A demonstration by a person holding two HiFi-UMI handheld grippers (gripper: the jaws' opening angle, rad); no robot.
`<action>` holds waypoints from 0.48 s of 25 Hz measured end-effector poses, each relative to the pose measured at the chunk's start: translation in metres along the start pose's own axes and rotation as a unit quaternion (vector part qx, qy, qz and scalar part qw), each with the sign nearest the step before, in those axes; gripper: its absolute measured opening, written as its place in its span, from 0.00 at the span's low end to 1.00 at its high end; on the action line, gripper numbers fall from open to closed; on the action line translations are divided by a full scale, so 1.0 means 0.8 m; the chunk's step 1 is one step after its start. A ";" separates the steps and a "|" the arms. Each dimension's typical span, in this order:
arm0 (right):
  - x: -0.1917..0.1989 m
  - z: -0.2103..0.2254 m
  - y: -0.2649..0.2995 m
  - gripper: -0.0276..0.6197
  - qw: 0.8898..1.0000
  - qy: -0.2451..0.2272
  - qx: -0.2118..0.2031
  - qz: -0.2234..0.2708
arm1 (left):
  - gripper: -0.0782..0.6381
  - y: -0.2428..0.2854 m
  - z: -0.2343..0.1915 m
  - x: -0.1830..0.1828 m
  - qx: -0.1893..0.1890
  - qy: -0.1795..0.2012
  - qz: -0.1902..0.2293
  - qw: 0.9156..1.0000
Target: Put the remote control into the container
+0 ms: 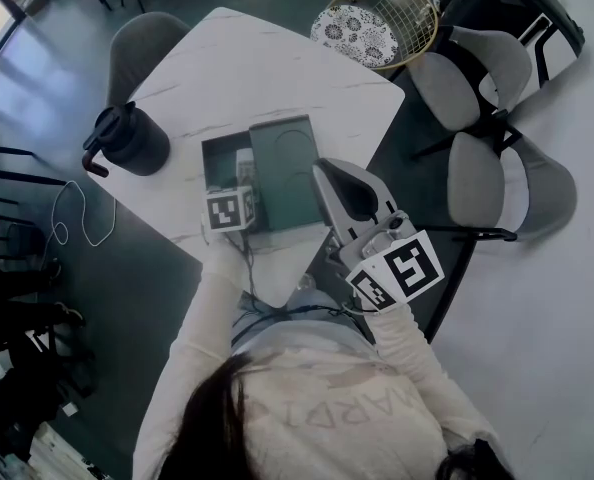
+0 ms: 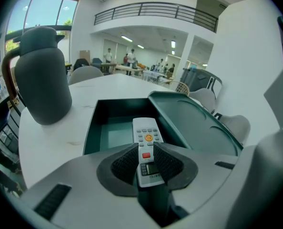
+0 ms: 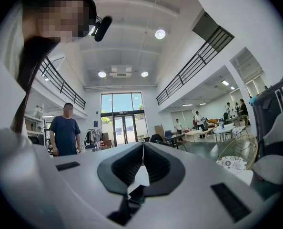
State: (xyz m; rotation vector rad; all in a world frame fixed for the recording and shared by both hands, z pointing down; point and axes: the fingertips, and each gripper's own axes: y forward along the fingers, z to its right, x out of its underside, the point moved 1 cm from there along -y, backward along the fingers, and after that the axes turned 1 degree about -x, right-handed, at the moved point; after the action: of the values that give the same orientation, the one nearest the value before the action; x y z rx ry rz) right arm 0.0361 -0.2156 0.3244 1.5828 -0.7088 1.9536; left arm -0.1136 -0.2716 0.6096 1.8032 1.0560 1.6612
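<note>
Over the near rim of the container [image 2: 95, 124], the left gripper [image 2: 145, 150] holds the remote [image 2: 148, 135], its jaws clenched on the remote's lower half near the small screen and red button. The remote's button end reaches out above the container's open inside; whether it touches the rim cannot be told. The container is dark green and stands on a white table [image 2: 51, 142]. Its lid [image 2: 195, 122] lies slanted against its right wall. A dark jug [image 2: 40, 80] stands on the table to the left, well apart from the container. From the head view, the right gripper [image 1: 329, 176] hangs at the table's near right edge, beside the lid [image 1: 287, 173]. In its own view the right gripper [image 3: 142, 151] has its jaws pressed together with nothing between them, facing out into the room.
</note>
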 end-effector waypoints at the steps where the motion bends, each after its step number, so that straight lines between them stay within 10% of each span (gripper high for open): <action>1: 0.000 0.000 0.000 0.07 1.000 0.000 0.000 0.000 | 0.25 -0.002 -0.001 -0.001 -0.006 0.005 0.004 1.000; 12: -0.003 -0.016 0.002 0.07 1.000 0.002 -0.024 0.008 | 0.18 -0.080 0.034 -0.060 0.030 0.052 0.150 0.987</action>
State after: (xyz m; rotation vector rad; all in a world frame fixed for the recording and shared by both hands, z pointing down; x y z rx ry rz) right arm 0.0265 -0.2086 0.3198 1.5490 -0.7615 1.9363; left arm -0.1001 -0.2671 0.5263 2.0134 0.9193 1.9350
